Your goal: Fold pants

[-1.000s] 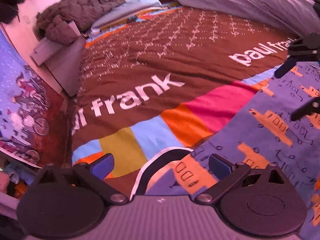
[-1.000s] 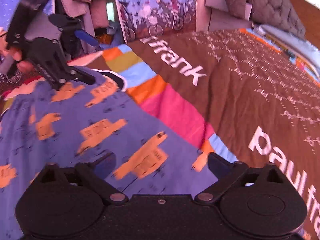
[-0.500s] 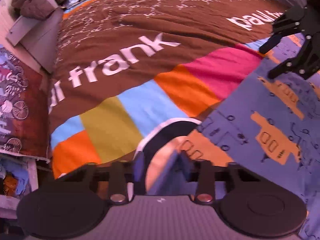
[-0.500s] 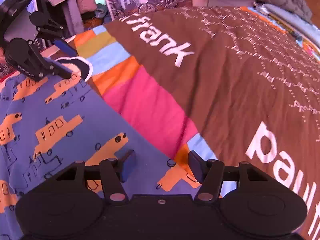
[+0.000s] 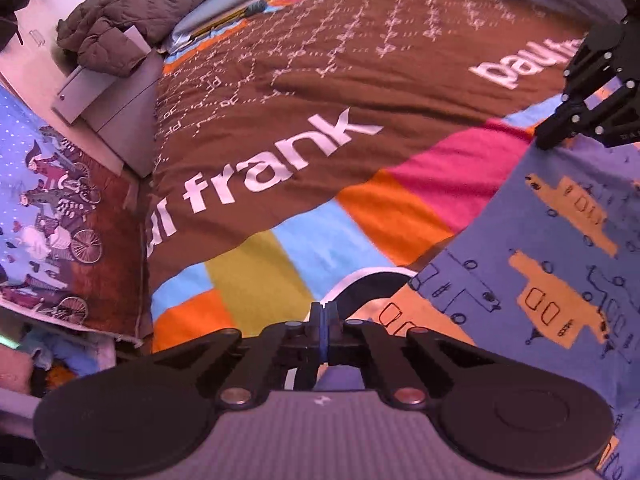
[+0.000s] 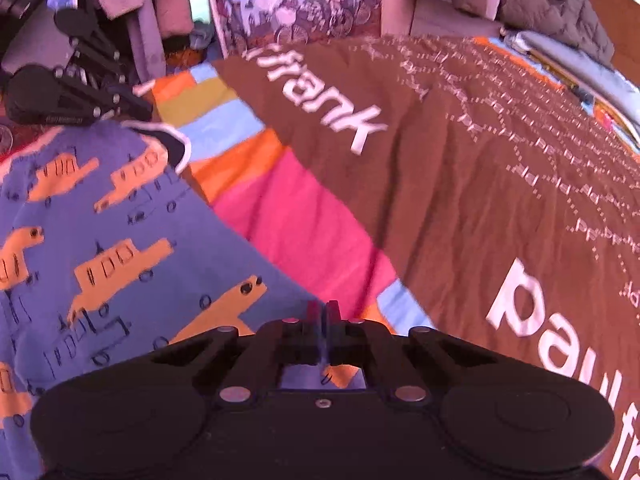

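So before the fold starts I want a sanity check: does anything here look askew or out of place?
Nothing stands out. The pants lie on the bedspread, and the left gripper and right gripper are each shut at the pants' edge. A quilted jacket sits bunched at the bed's far corner, clear of the pants.

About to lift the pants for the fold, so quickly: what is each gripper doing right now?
Left gripper: jaws shut on the pants at the edge.
Right gripper: jaws shut on the pants edge.
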{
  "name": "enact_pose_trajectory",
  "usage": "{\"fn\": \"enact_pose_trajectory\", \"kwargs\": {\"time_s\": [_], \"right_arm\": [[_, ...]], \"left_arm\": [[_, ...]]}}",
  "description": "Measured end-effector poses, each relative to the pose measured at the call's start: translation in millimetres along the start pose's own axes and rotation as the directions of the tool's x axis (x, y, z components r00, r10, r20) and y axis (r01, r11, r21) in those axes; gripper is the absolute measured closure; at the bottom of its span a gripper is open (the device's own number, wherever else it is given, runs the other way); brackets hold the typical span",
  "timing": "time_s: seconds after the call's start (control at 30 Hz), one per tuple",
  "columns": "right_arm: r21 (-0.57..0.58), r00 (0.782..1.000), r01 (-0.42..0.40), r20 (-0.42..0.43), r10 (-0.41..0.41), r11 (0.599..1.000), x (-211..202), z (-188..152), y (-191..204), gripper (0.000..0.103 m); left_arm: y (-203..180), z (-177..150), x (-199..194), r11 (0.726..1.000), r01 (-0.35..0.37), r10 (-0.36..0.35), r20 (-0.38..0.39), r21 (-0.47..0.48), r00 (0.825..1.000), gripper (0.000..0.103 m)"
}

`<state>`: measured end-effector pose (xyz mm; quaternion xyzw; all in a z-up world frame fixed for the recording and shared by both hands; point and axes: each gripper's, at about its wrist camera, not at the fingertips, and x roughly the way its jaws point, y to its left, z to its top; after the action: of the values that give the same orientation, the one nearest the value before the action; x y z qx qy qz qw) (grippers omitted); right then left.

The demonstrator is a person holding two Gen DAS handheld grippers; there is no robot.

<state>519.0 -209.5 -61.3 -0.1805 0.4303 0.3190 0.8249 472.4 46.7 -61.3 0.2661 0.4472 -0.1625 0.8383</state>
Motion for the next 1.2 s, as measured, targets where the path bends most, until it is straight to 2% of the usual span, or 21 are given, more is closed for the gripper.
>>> {"fn": "enact_pose_trajectory", "kwargs": {"time_s": [0.03, 0.13, 0.2, 0.23, 0.3, 0.37, 0.4, 0.43, 0.5, 0.63, 0.73, 0.83, 0.93, 1.0, 1.07, 1.13, 1.17, 1.2], "right_arm": [[0.002, 1.000, 0.000, 0.005, 0.000, 1.000, -2, 0, -1, 0.103], [0.008, 1.000, -0.010, 0.009, 0.010, 1.000, -3, -2, -3, 0.103], [0.018, 1.000, -0.012, 0.008, 0.012, 1.000, 0, -5, -3, 0.103], [0.021, 1.000, -0.012, 0.008, 0.012, 1.000, 1, -6, -3, 0.103], [0.025, 1.000, -0.012, 0.006, 0.012, 1.000, 5, -9, -2, 0.103], [0.027, 1.000, -0.009, 0.003, 0.009, 1.000, 8, -13, -1, 0.102], [0.028, 1.000, -0.009, 0.002, 0.009, 1.000, 9, -14, -1, 0.102], [0.029, 1.000, -0.008, 0.002, 0.008, 1.000, 10, -15, 0, 0.102], [0.034, 1.000, -0.003, 0.003, 0.003, 0.999, 11, -15, 0, 0.102], [0.022, 0.998, 0.062, 0.001, -0.062, 0.998, 9, -16, 12, 0.103], [-0.023, 0.988, 0.153, 0.038, -0.152, 0.988, 3, -18, 29, 0.103], [-0.032, 0.969, 0.233, 0.086, -0.230, 0.972, -3, -9, 34, 0.103], [-0.014, 0.952, 0.290, 0.105, -0.287, 0.957, 4, 1, 28, 0.103], [0.005, 0.957, 0.284, 0.060, -0.284, 0.959, 23, 2, 18, 0.103], [-0.012, 0.960, 0.280, 0.020, -0.279, 0.960, 42, -2, 12, 0.102], [0.016, 0.967, 0.248, 0.046, -0.249, 0.969, 37, -3, 7, 0.099], [0.032, 0.973, 0.220, 0.061, -0.222, 0.975, 31, -3, 3, 0.095], [0.043, 0.980, 0.184, 0.074, -0.186, 0.982, 24, -3, -1, 0.085]], "left_arm": [[2, -2, 0, 1.000, 0.021, -0.021, 0.011, -0.002, 1.000, 0.101], [14, -6, 4, 0.996, 0.080, -0.080, -0.013, -0.041, 0.997, 0.079], [19, -11, 8, 0.996, 0.079, -0.080, -0.022, -0.048, 0.997, 0.042], [20, -14, 10, 0.996, 0.083, -0.084, -0.028, -0.035, 0.996, 0.040], [21, -20, 16, 0.995, 0.095, -0.096, -0.046, -0.016, 0.994, 0.040], [22, -23, 24, 0.994, 0.107, -0.107, -0.080, -0.013, 0.991, 0.044], [22, -23, 25, 0.992, 0.121, -0.123, -0.083, -0.025, 0.989, 0.061], [22, -22, 25, 0.989, 0.143, -0.146, -0.085, -0.042, 0.986, 0.086], [16, -19, 23, 0.988, 0.153, -0.156, -0.109, -0.039, 0.982, 0.102], [-14, -19, 8, 0.997, 0.025, -0.018, -0.093, 0.077, 0.995, 0.103], [-28, -17, -9, 0.992, -0.108, 0.109, -0.012, 0.058, 0.994, 0.103], [-25, -10, -14, 0.986, -0.167, 0.167, 0.053, -0.006, 0.985, 0.103], [-15, -4, 6, 0.987, -0.141, 0.144, 0.033, -0.072, 0.989, 0.103], [-13, -5, 28, 0.988, -0.120, 0.119, -0.016, -0.096, 0.993, 0.103], [-14, -10, 33, 0.992, -0.100, 0.100, -0.005, -0.077, 0.995, 0.103], [-12, -15, 27, 0.995, -0.079, 0.080, 0.023, -0.053, 0.997, 0.096], [-7, -16, 24, 0.997, -0.055, 0.057, 0.029, -0.049, 0.998, 0.087], [-3, -18, 20, 0.998, -0.042, 0.043, 0.032, -0.052, 0.999, 0.073]]}}
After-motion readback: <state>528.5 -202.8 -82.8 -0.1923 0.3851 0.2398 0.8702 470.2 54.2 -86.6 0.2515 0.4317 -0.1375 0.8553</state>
